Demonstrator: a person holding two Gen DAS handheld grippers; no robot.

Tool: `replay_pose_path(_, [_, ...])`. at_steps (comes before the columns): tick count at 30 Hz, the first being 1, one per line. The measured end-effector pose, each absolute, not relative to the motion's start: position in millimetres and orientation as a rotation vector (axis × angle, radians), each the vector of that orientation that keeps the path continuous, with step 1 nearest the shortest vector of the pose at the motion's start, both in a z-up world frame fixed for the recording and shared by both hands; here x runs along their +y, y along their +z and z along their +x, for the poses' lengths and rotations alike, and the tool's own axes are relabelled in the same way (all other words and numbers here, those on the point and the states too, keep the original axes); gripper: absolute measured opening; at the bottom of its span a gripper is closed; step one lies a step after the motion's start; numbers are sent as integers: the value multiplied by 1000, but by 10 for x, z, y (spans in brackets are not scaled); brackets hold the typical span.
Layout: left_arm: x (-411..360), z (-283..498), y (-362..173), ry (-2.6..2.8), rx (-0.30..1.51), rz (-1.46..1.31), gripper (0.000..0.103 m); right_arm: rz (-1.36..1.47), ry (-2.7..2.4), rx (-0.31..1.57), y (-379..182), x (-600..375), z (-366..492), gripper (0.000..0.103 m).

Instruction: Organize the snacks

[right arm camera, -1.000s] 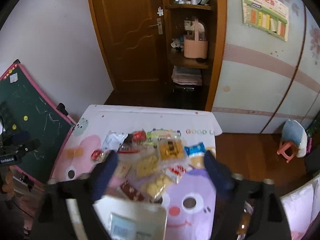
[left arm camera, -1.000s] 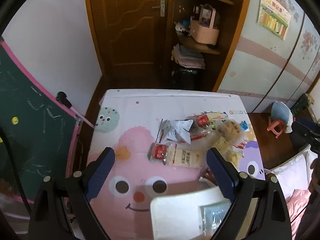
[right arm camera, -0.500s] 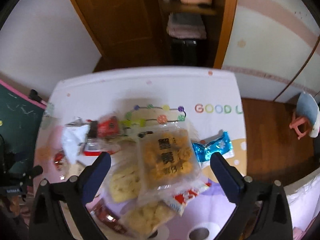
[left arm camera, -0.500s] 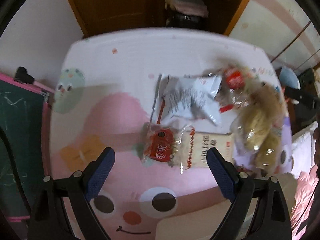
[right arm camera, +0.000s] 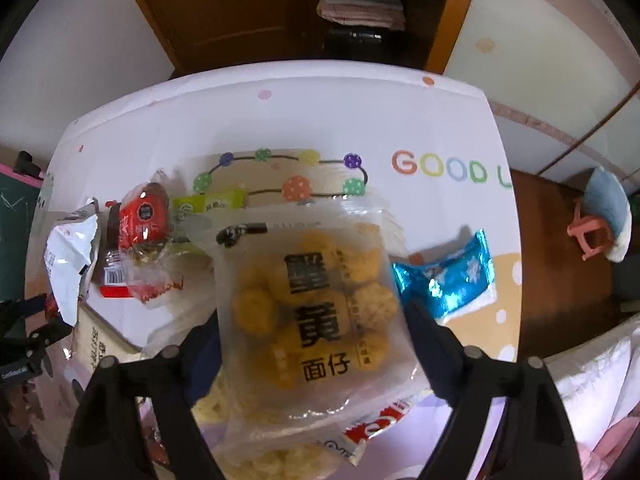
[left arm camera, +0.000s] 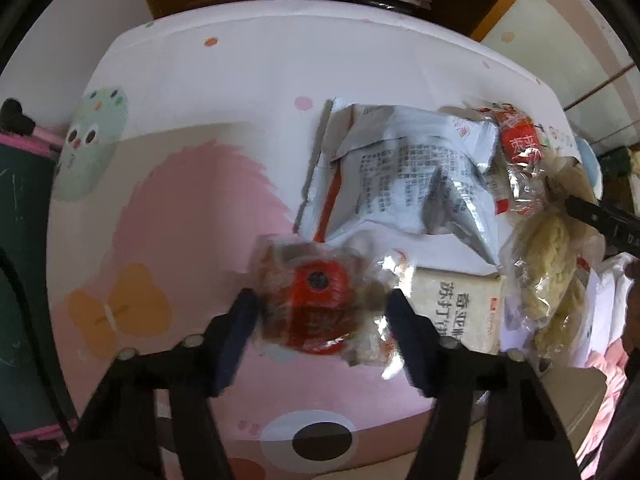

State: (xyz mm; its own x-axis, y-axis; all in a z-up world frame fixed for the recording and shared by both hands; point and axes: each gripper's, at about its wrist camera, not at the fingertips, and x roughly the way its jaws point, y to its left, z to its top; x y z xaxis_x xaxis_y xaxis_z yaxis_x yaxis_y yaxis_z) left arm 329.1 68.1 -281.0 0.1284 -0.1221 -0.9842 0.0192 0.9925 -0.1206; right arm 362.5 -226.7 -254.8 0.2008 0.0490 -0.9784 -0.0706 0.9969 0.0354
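Snack packets lie in a heap on a cartoon-print table cover (left arm camera: pixel 168 208). In the left wrist view my left gripper (left arm camera: pixel 320 312) straddles a clear packet with a red label (left arm camera: pixel 316 300), jaws on either side and close to it. In the right wrist view my right gripper (right arm camera: pixel 312 332) straddles a clear bag of yellow puffed balls (right arm camera: pixel 316 300), jaws wide at its edges. A silver bag (left arm camera: pixel 404 176), a cream cracker pack (left arm camera: pixel 460 308) and a blue foil packet (right arm camera: pixel 444 280) lie nearby.
A second red-label packet (right arm camera: pixel 140 220) and a green packet (right arm camera: pixel 212 206) lie behind the yellow bag. A chalkboard (left arm camera: pixel 20 240) stands left of the table. A wooden door and shelf (right arm camera: pixel 360 4) are behind. A small stool (right arm camera: pixel 588 232) stands on the floor at right.
Both grippers have dropped down and forward onto the snack pile. The left one now brackets the red-label packet and its jaws have narrowed. The right one brackets the yellow bag.
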Motion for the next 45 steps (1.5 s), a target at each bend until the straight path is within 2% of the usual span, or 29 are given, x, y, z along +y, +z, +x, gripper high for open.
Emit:
replay_pose_path(4, [741,3285,-2817,-104,1430,-128,53,-48,81,1372,-2544,-2243,3577,78])
replay_pose_path(9, [812,3256,-2826,-83,1416,-125,51,-84,92,1347,-2491,-2189,3510,67])
replay_pose_path(17, [766,3073,-2504,-38,1331,-132,50,-42,106,1275,-2214,-2210,3365,65])
replay_pose_path(25, [716,2714,-1625,-45,1174,-119,50,17,137,1159,-1538,-2268,3079,65])
replay_pose_path(35, [473,2028,-450,-75,995,-104,50,67,222,972,-441,-2213,2290,66])
replay_pose_path(40, [387,1539,-57,-95,952,-115,50,89,274,913,11,-2180,1764,67])
replay_pose_path(45, [342,1044,95,-105,951,-137,51,98,336,884,255,-2106,1225,67])
